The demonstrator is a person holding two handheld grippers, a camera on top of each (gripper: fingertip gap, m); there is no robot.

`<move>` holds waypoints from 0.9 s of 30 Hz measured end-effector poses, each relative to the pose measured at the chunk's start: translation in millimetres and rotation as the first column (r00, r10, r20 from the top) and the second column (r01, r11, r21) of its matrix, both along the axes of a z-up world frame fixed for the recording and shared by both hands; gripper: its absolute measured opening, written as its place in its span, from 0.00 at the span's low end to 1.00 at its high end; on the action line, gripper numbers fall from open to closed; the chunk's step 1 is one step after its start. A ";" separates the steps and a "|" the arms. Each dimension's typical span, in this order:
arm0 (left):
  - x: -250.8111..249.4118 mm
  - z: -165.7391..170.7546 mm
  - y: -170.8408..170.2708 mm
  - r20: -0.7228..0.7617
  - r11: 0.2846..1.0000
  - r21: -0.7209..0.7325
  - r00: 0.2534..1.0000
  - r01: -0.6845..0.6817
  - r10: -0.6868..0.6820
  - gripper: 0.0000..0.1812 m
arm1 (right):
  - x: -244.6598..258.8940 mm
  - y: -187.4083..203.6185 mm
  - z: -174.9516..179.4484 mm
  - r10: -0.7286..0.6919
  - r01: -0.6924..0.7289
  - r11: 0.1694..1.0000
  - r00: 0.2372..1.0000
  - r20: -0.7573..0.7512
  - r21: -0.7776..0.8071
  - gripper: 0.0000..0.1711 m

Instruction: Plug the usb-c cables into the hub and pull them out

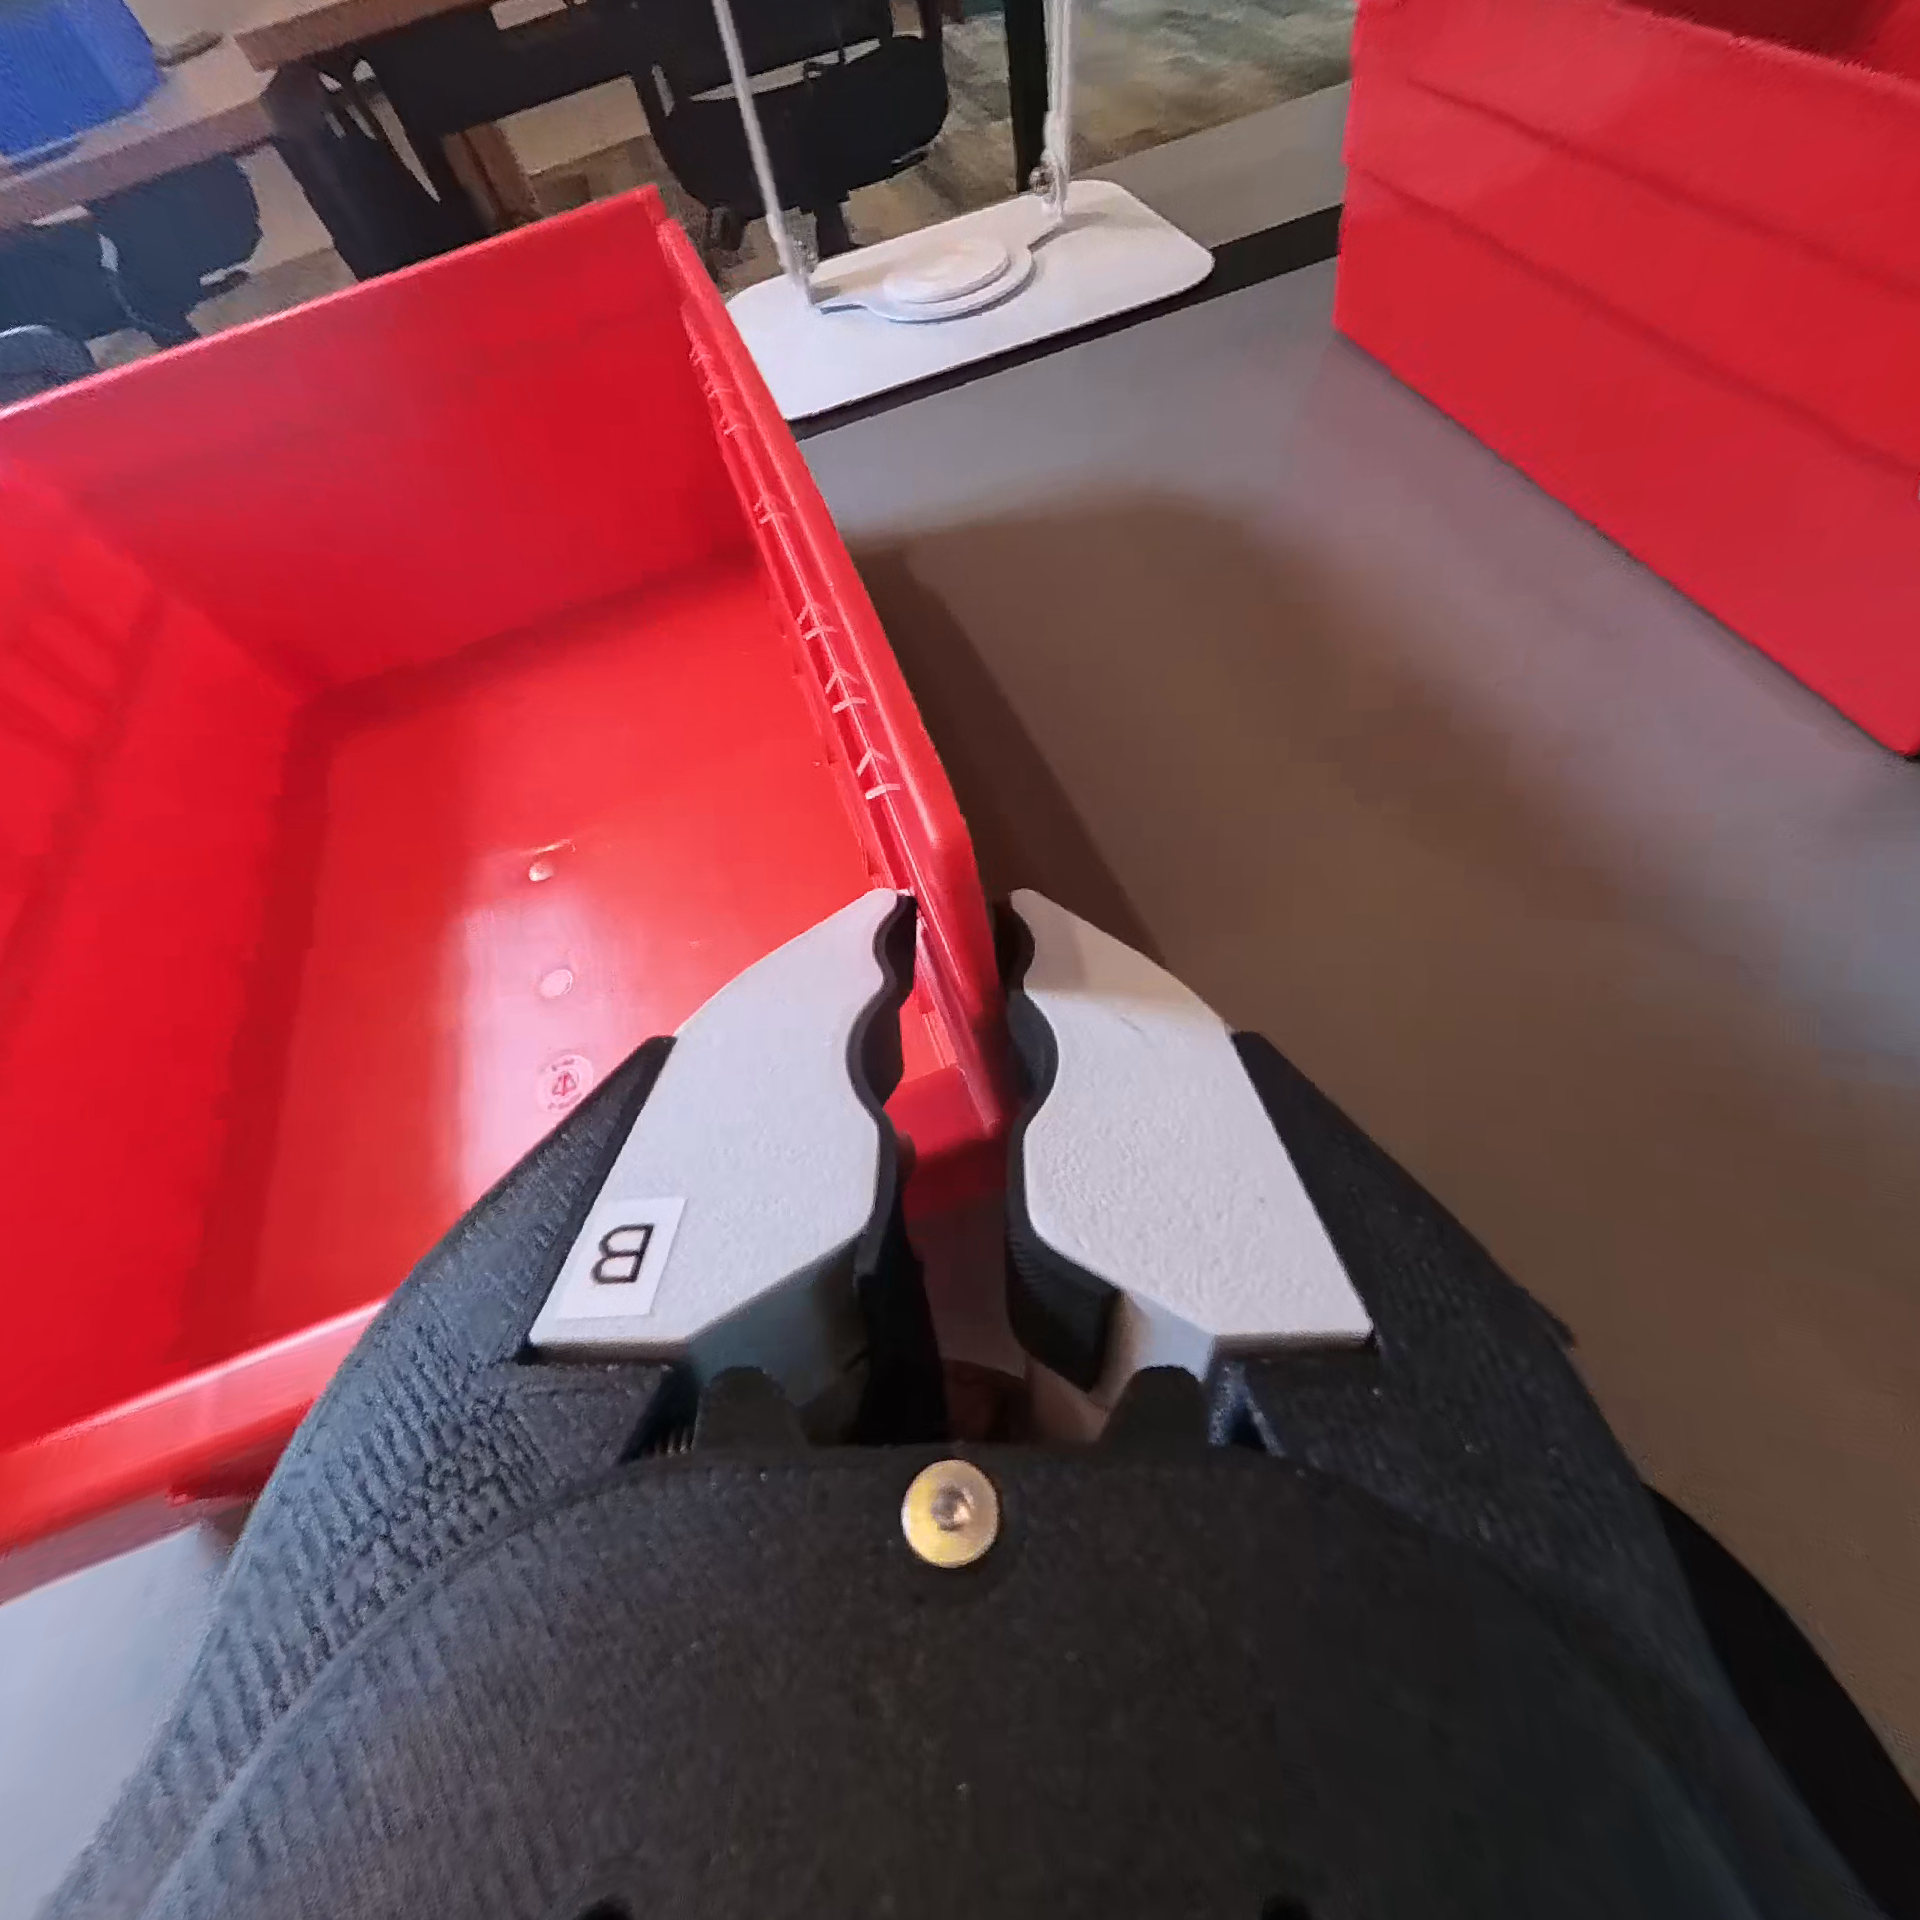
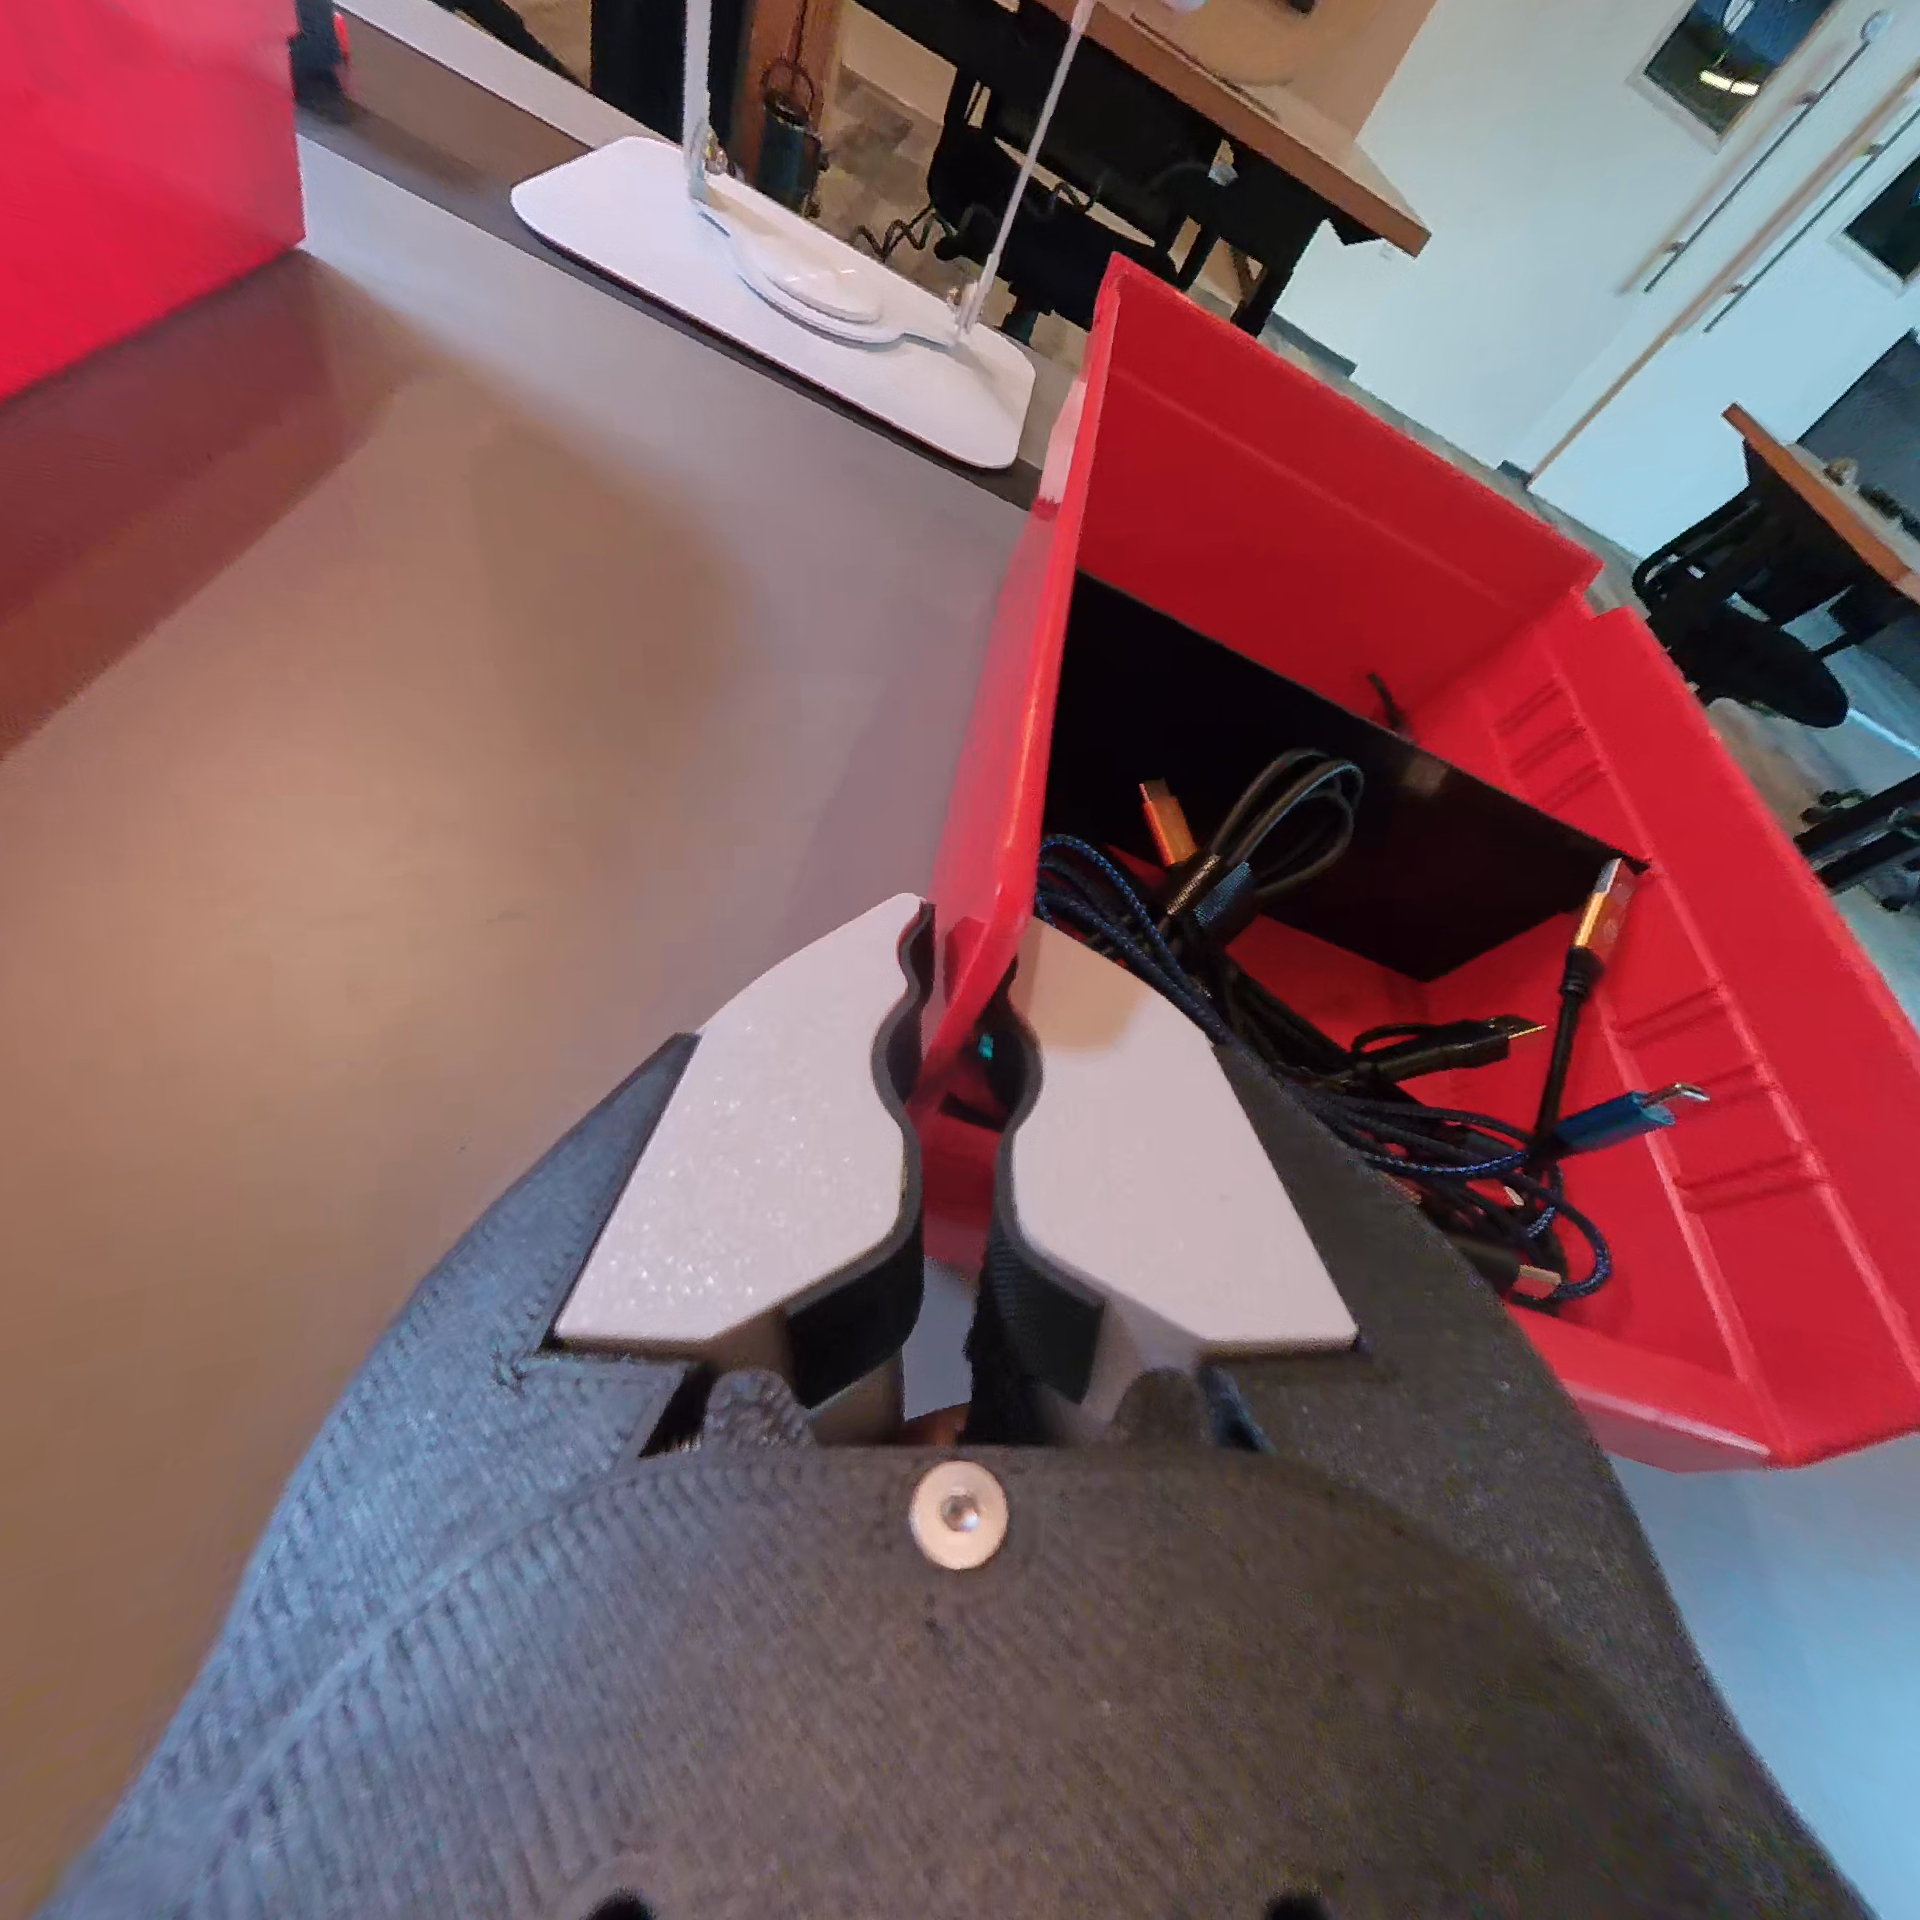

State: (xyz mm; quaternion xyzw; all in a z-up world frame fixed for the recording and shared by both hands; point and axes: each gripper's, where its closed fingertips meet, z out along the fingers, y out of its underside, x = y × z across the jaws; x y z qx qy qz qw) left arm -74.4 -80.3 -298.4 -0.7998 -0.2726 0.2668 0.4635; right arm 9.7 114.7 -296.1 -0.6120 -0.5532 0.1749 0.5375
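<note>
My left gripper [image 1: 956,925] is shut on the right wall of an empty red bin [image 1: 416,727] that stands on the grey table [image 1: 1351,883]. My right gripper [image 2: 971,935] is shut on the left wall of a second red bin [image 2: 1299,499]. That bin holds a tangle of black and blue braided cables [image 2: 1351,1091] with orange, gold and blue plugs, and a flat black thing [image 2: 1351,790] towards its back. I see no hub that I can tell apart.
The other bin shows as a tall red wall at the upper right of the left wrist view [image 1: 1621,364] and at the upper left of the right wrist view [image 2: 125,177]. A white stand base [image 1: 977,291] [image 2: 769,301] lies at the table's far edge. Desks and chairs stand beyond. The tips of one gripper are about 20 cm away from the tips of the other.
</note>
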 end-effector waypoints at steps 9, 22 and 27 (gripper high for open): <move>7.5 1.0 6.8 0.054 0.998 0.066 0.998 0.015 -0.019 0.10 | -1.3 -12.2 -0.3 0.065 -0.066 0.996 0.998 -0.020 -0.052 0.06; 10.5 5.7 7.8 0.087 0.984 0.175 0.995 0.025 -0.041 0.14 | -0.8 -12.2 0.8 0.066 -0.068 0.996 0.997 -0.034 -0.052 0.06; 9.0 6.1 6.3 0.092 0.983 0.185 0.995 0.012 -0.030 0.15 | -0.8 -12.4 0.9 0.069 -0.072 0.996 0.997 -0.039 -0.057 0.06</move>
